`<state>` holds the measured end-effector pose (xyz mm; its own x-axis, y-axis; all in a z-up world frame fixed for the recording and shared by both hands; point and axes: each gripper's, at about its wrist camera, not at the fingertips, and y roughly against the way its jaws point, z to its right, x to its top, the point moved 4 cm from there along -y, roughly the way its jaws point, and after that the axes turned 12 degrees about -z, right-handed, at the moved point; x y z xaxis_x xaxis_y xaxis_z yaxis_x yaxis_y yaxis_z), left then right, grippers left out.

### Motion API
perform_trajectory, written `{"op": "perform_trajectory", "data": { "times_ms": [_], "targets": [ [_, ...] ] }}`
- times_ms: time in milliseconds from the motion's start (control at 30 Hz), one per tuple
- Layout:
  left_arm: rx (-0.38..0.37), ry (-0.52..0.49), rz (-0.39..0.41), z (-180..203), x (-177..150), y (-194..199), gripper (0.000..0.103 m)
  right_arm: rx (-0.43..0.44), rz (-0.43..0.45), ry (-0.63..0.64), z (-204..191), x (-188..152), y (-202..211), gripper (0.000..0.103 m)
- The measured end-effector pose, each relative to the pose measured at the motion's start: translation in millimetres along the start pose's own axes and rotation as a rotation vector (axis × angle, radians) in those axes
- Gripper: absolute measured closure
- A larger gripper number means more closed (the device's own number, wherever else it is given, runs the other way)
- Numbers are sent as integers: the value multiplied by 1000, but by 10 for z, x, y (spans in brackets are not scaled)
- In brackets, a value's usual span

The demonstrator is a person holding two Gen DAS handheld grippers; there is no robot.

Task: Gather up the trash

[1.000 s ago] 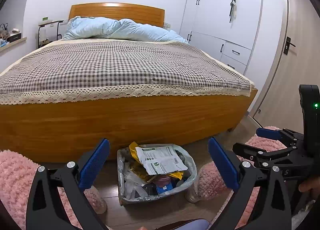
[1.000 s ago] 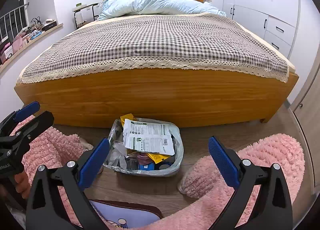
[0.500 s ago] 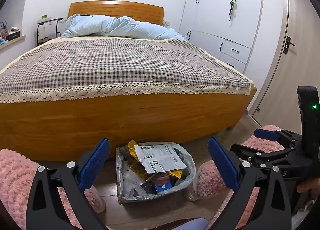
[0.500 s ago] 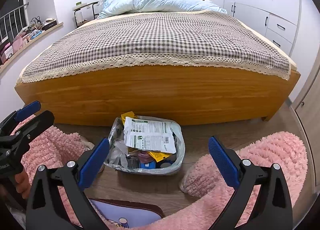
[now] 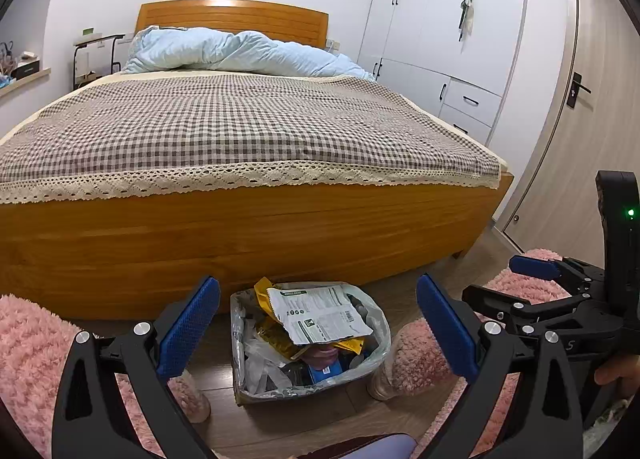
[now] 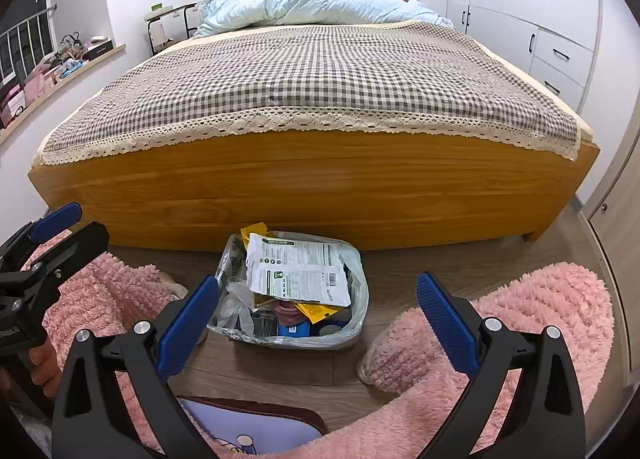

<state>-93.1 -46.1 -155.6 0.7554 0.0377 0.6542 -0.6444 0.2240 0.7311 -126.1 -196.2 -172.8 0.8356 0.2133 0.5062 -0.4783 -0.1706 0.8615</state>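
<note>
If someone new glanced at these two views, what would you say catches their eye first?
Probably the big wooden bed with its checked cover filling the upper half of both views. Next, the lined trash bin on the floor at its foot, heaped with wrappers and topped by a white printed packet. Both grippers, left and right, are open and empty on either side of it.

The wood floor (image 6: 460, 259) carries a bed (image 6: 304, 187), whose footboard serves as the landmark. Just in front of the footboard stands a lined trash bin (image 6: 356, 295) (image 5: 376, 351), heaped with wrappers. To either side of the bin, farther from the footboard, lie two pink fluffy slippers (image 6: 500, 319) (image 6: 112, 291). On the bed lie a checked cover (image 6: 320, 75) and, at the far end, a blue duvet (image 6: 312, 3).
</note>
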Motion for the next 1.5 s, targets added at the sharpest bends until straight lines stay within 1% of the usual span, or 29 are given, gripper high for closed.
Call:
{"op": "perform_trajectory", "data": {
  "times_ms": [1500],
  "targets": [
    [-8,3,-3,7,-5,-6,8,-9,0,10,-27,17,4,8]
  ]
}}
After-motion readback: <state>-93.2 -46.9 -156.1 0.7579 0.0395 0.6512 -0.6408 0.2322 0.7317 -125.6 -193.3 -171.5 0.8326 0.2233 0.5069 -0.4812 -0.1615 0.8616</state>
